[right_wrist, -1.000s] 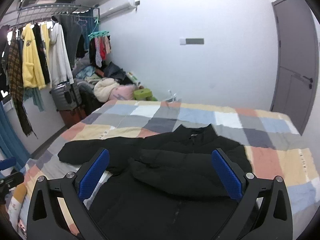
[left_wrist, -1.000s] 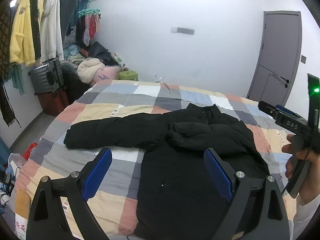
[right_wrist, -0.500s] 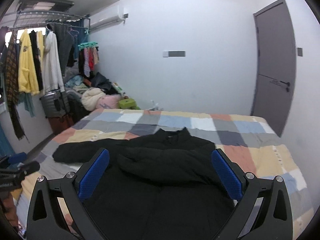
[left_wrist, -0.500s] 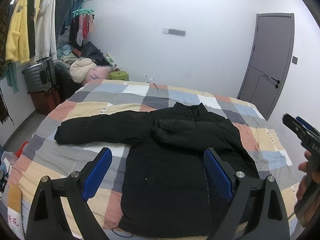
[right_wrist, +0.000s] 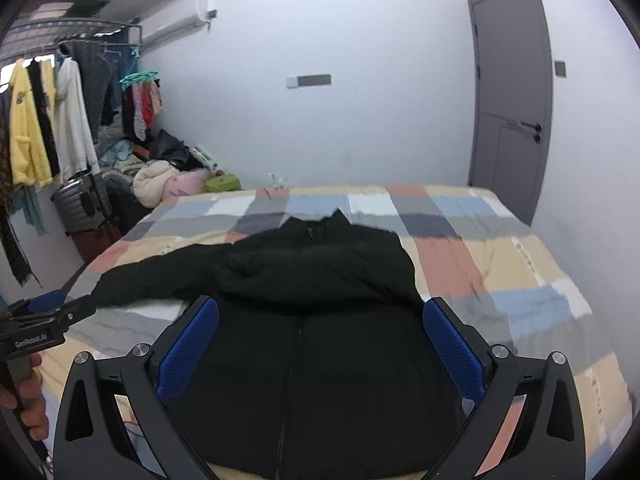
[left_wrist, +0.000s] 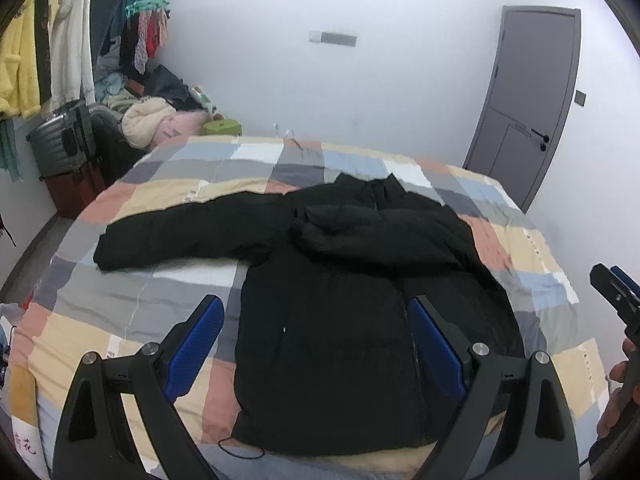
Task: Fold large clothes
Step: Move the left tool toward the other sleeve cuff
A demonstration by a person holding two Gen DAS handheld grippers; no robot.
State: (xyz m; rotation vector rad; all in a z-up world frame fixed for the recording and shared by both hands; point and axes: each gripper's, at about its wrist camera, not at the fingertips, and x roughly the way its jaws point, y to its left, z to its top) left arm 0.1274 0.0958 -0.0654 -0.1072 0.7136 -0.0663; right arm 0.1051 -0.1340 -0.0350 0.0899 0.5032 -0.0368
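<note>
A large black padded jacket [left_wrist: 352,304] lies face up on the checked bed [left_wrist: 168,184], collar toward the far wall. Its right sleeve is folded across the chest [left_wrist: 360,232]; the other sleeve [left_wrist: 180,236] stretches out to the left. My left gripper [left_wrist: 316,344] hangs open above the jacket's lower front, holding nothing. My right gripper [right_wrist: 320,340] is open too, over the jacket [right_wrist: 320,280] near its zip, empty. Each gripper shows at the edge of the other's view, held by a hand [right_wrist: 24,396].
A clothes rail with hanging garments [right_wrist: 40,120], a grey suitcase [left_wrist: 60,140] and a pile of clothes [left_wrist: 152,120] fill the left side of the room. A grey door [right_wrist: 512,108] stands at the right. The bed's near edge is just below the jacket hem.
Both grippers have pulled back and risen from the jacket, so more of the bed and the jacket hem shows. The jacket has not moved; both stay open.
</note>
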